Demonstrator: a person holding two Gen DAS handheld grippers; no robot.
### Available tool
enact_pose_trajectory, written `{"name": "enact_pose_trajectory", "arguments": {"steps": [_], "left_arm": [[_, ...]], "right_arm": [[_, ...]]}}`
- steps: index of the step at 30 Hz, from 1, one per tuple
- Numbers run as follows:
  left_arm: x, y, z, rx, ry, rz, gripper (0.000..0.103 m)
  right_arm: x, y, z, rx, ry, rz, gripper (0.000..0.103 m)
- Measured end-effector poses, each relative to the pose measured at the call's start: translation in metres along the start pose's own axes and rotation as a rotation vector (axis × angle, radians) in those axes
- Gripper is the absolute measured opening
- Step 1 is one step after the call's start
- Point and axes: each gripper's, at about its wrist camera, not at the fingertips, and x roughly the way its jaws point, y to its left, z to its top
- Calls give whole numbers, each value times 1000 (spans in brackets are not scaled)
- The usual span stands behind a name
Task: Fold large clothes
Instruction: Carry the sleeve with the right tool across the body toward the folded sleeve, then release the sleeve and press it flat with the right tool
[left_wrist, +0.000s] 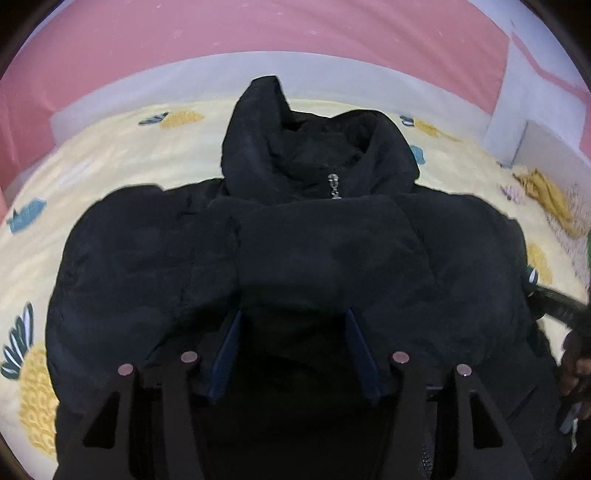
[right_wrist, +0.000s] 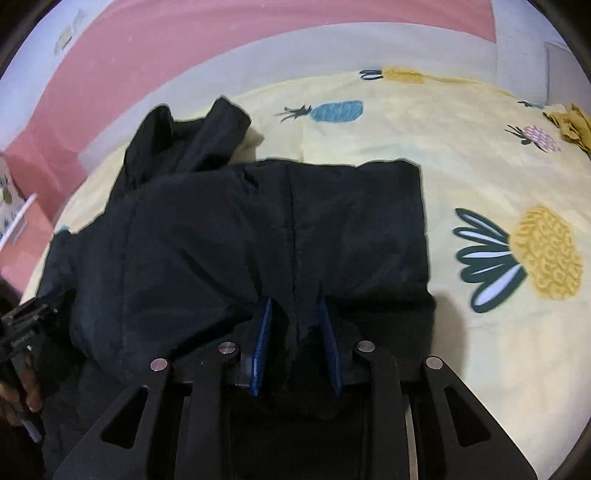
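Note:
A large black padded jacket lies on the bed, collar and silver zipper pull at the far end. My left gripper holds a thick fold of the jacket's near part between its blue pads. In the right wrist view the jacket is folded, with a straight edge on the right. My right gripper is closed on a bunch of the jacket's near edge between its blue pads. The left gripper's body shows at the far left of the right wrist view.
The bed has a yellow sheet with pineapple prints. A yellow garment lies at the bed's far right; it also shows in the right wrist view. A pink and white wall stands behind the bed.

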Motion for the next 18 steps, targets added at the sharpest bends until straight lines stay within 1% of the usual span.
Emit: {"name": "enact_pose_trajectory", "arguments": {"steps": [4,7,10,12,14,16,17,18], "left_arm": [[-11,-3,2,20,13,28,58],[-34,-1,11,6,-42,14,58],[-45,-4,27,24,-101,20,58],[-36,-10,39,57,-116,53,58],[-14,-9,46,73,-85,79,58],[13,-2,45,66,-29,106,59],[25,4,42,55,-12,99,61],[31,7,38,55,-15,91,62]], "right_arm": [[-8,-3,6,-8,14,-9,28],[-36,-4,13,-14,-54,-8,28],[-43,-2,30,-15,-85,-14,28],[-35,4,41,-33,-81,-22,28],[-21,9,50,-39,-56,-24,28],[2,14,55,-55,-6,-51,28],[11,16,54,-67,9,-60,28],[22,17,52,-77,21,-63,27]]}}
